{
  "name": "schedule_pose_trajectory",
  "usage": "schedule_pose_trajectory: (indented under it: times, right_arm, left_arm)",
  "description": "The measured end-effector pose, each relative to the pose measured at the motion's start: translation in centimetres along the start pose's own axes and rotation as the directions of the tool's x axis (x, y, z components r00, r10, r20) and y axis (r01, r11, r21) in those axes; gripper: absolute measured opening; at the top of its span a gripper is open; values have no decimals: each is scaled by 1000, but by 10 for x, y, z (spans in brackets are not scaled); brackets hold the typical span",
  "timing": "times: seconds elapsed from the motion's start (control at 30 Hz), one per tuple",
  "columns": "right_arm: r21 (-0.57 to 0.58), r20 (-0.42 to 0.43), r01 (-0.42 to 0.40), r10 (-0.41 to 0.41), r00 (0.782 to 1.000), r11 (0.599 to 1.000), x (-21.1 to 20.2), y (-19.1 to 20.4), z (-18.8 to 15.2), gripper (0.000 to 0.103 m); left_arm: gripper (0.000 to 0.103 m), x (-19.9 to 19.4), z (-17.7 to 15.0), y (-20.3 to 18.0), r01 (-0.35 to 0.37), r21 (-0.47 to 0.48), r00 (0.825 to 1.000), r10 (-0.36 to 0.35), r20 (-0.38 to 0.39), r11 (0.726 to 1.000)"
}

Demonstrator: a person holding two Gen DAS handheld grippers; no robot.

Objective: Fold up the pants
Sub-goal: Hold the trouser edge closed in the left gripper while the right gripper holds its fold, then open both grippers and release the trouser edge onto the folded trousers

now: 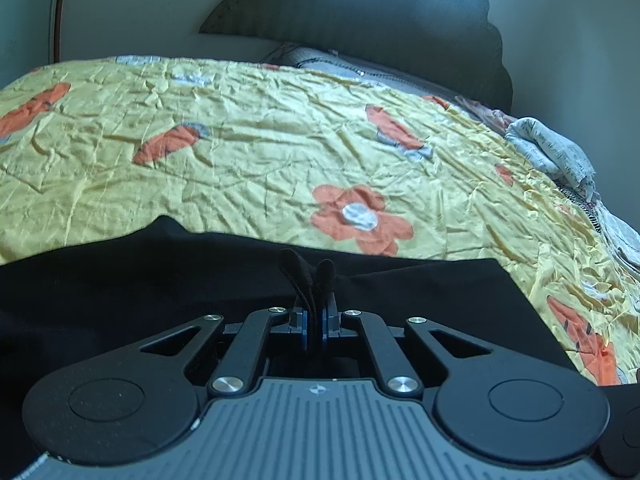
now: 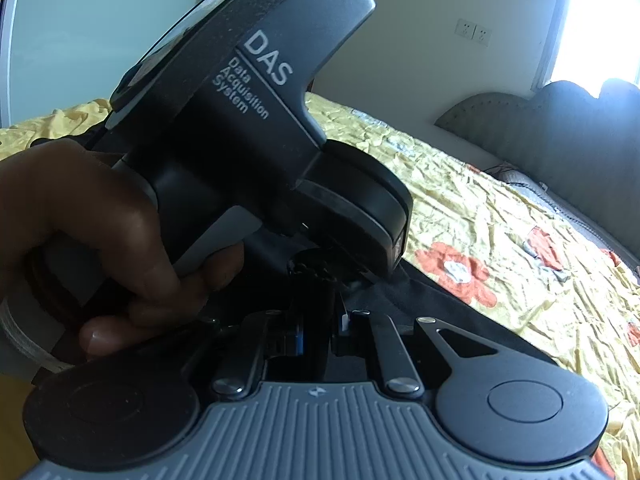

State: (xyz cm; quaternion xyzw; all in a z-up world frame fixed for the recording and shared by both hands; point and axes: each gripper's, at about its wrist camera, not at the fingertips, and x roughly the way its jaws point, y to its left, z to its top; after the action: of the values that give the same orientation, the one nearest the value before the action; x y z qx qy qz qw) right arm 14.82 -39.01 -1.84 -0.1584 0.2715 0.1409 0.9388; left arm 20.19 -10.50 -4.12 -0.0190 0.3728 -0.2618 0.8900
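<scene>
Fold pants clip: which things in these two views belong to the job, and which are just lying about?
Part of the job:
black pants
left gripper, shut on the pants
right gripper, shut on the pants

Lying about:
flowered yellow bedspread
dark headboard
printed white cloth
wall sockets

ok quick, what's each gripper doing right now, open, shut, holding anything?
Left gripper: shut on the black fabric pants.
Right gripper: shut, apparently on the same black pants, though the left hand and its device hide much.
</scene>
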Motion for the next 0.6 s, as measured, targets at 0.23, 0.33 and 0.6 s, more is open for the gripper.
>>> schedule_pose_trajectory:
  times: [0.23, 0.33, 0.6]
  right_arm:
    - [17, -20, -15, 16, 1000, 1000, 7, -12, -5, 12]
    - [27, -33, -17, 18, 999, 999, 6, -18, -6, 14]
    - [165, -74, 18, -5, 997, 986, -30, -44, -26, 59]
  left_arm:
    - [5, 2, -3, 0, -8, 13, 1000, 8, -6, 1000]
    - [5, 3, -3, 0, -9, 14, 1000, 9, -6, 1000]
    - [5, 3, -3, 0, -10, 15, 1000, 10, -3, 1000]
